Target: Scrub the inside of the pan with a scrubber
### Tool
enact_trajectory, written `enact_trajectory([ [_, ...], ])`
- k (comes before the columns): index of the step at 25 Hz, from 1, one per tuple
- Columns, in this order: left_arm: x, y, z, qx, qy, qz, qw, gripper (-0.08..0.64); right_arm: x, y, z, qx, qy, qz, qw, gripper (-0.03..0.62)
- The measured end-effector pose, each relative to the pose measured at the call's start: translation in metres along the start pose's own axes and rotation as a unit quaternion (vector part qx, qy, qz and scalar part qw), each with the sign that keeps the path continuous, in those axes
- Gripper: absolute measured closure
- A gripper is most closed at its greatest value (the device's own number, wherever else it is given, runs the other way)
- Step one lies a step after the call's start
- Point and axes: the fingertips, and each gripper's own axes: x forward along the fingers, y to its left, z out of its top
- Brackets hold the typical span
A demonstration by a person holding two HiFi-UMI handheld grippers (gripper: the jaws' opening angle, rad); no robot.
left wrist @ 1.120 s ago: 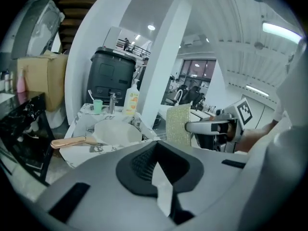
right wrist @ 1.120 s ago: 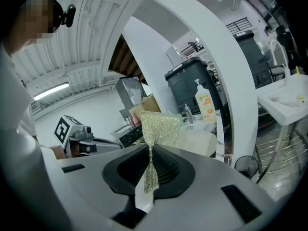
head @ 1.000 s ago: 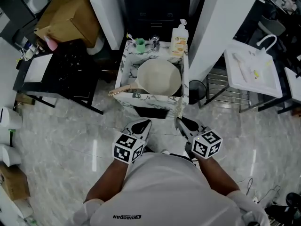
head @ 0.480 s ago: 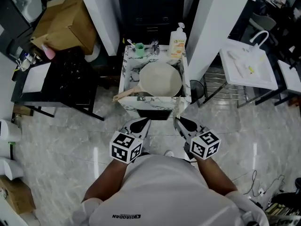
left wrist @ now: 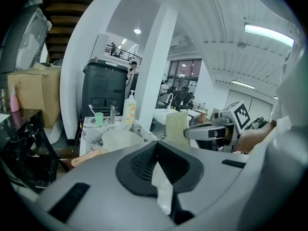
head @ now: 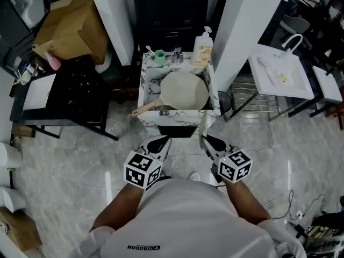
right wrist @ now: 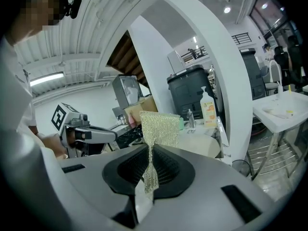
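Observation:
A cream pan [head: 184, 90] with a wooden handle [head: 145, 108] lies in a marble-patterned sink stand [head: 144, 85] ahead of me; it also shows in the left gripper view as the pan [left wrist: 120, 139]. My right gripper [head: 207, 140] is short of the stand's front edge, shut on a glittery mesh scrubber [right wrist: 159, 128] that sticks up from the jaws. The scrubber [left wrist: 177, 128] also shows in the left gripper view. My left gripper [head: 161, 140] hangs beside it at the same height, shut with nothing between its jaws. Both point at the stand.
A soap bottle [head: 203, 47], a tap [head: 177, 51] and a green cup [head: 159, 54] stand at the sink's back rim. A black table [head: 64, 90] and cardboard box [head: 70, 26] are left, a white table [head: 279, 71] and wire rack [head: 247, 98] right. White pillars flank the stand.
Both grippers have edged forward toward the sink stand with the person. Their jaws look the same, and the scrubber stays in the right one.

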Motion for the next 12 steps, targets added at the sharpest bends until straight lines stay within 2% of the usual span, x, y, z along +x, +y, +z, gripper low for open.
enact_trajectory([
  [12, -0.0046, 0.0037, 0.0053, 0.008, -0.005, 0.001, 1.0, 0.545, -0.0054, 0.0071, 0.0006, -0.003, 0.002, -0.006, 1.0, 0.532],
])
